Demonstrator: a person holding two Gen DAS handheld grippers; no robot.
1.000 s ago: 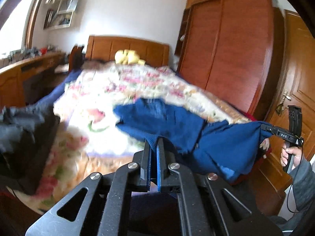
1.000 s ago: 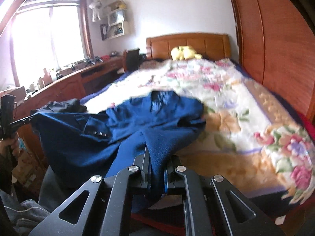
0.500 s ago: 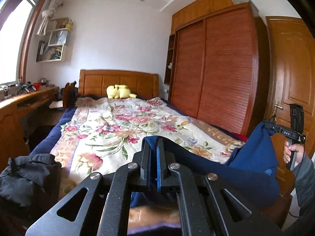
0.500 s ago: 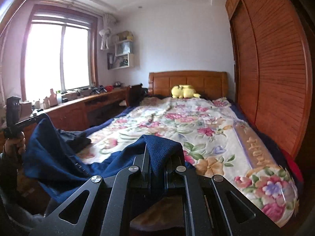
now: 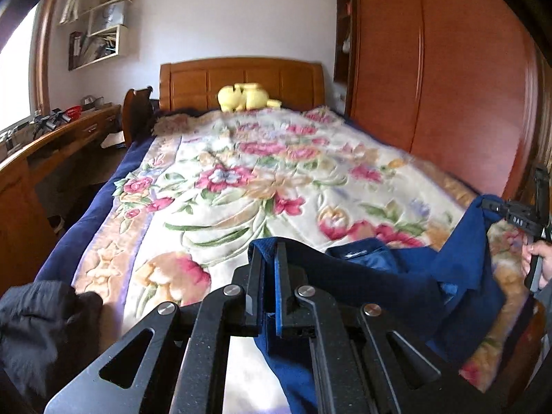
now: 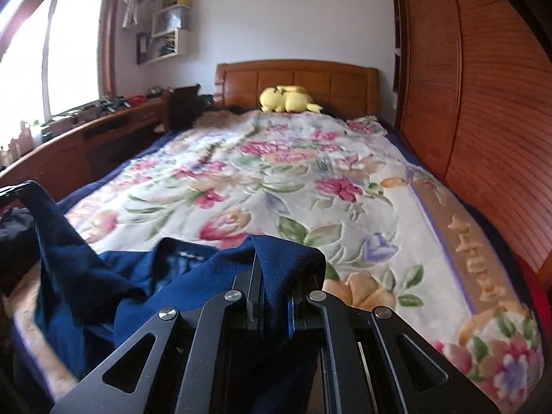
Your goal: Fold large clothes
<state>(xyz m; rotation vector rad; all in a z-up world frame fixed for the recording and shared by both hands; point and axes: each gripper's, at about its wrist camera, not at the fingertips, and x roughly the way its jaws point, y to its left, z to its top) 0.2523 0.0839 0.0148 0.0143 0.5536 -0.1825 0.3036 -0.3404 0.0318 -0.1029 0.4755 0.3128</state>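
Presently on hand: one large navy blue garment [image 5: 386,286], held at two points and slung between them over the foot end of the bed [image 5: 262,186], its middle sagging in loose folds onto the floral blanket [image 6: 310,186] near that edge. Left gripper [image 5: 268,252]: jaws closed tight on a fold of the blue cloth, which runs down between the fingers and hangs below. Right gripper [image 6: 276,276]: likewise clamped on the fabric, with a hump of cloth draped over its fingertips; in the left wrist view it appears at the right-hand edge of the bed, gripped by a hand [image 5: 540,262], a corner of the garment rising to it. Condition of garment: crumpled, not spread, no crease or neat edge visible; an inner lining or label patch shows at the centre, though which part is collar or sleeve cannot be told. Rest of bed surface: bare of clothing up to the headboard [image 6: 296,79], where a yellow plush toy [image 6: 288,99] lies. Dark bundle of clothing [image 5: 45,324] sits off the bed's near left corner. Progress, by judgement: early. Garment secured at both ends only; laying flat, smoothing and every fold appear outstanding.
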